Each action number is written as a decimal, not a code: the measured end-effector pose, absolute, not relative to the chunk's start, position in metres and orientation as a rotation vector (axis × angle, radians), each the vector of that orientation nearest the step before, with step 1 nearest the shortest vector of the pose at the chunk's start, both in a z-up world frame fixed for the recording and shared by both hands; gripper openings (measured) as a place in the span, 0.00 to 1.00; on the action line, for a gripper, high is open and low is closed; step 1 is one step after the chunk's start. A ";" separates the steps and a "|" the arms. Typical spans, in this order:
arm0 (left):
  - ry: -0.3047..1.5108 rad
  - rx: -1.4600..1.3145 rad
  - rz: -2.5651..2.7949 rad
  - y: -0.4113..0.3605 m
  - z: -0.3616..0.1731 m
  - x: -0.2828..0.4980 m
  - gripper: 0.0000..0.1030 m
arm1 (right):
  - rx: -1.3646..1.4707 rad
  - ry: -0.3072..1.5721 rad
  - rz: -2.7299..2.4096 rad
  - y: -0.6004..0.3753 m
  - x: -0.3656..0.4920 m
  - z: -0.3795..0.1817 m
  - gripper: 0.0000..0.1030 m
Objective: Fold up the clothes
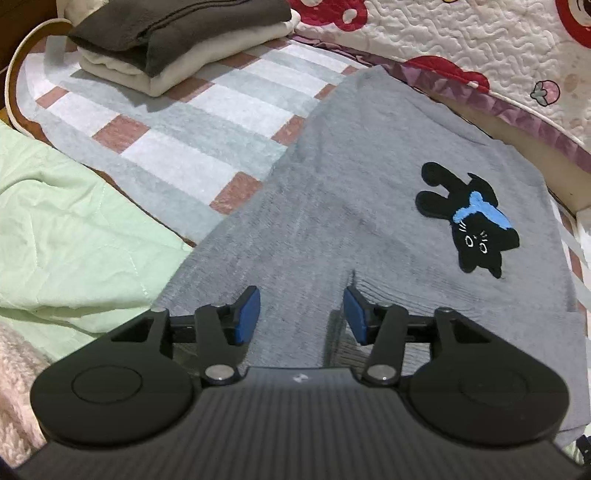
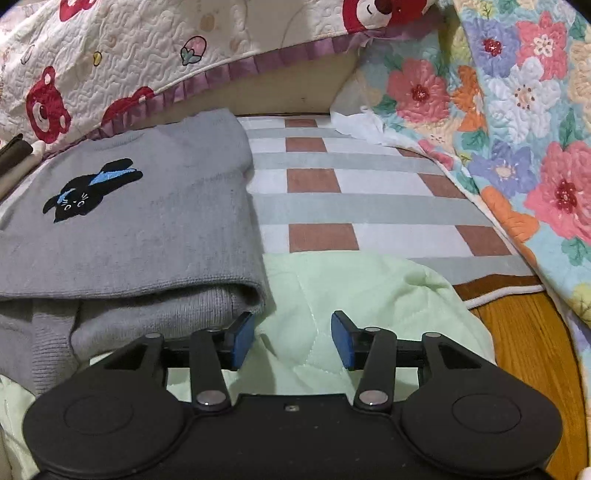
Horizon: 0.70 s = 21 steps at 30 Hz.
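Beyond the grey sweater (image 1: 332, 192), a folded stack (image 1: 177, 44) on the checked mat (image 1: 192, 147).

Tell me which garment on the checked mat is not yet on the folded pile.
The grey sweater with the black cat, lying alone beneath the left gripper. The dark brown garment and cream garment are stacked.

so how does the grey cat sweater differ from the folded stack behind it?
The grey sweater lies spread wide as one garment, only its near hem turned over; the folded stack is a compact pile of two.
The sweater carries a black cat patch; the stack's dark brown and cream pieces look plain.
Both rest on the checked mat.
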<state>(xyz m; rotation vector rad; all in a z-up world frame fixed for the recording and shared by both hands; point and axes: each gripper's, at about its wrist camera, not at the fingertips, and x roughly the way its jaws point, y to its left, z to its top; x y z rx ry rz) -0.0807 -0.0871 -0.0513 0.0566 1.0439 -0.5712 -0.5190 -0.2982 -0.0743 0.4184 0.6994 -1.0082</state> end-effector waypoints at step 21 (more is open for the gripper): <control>1.402 -0.331 -0.660 -0.037 -0.075 -0.066 0.77 | 1.194 0.450 -0.803 -0.295 -0.508 -0.097 0.55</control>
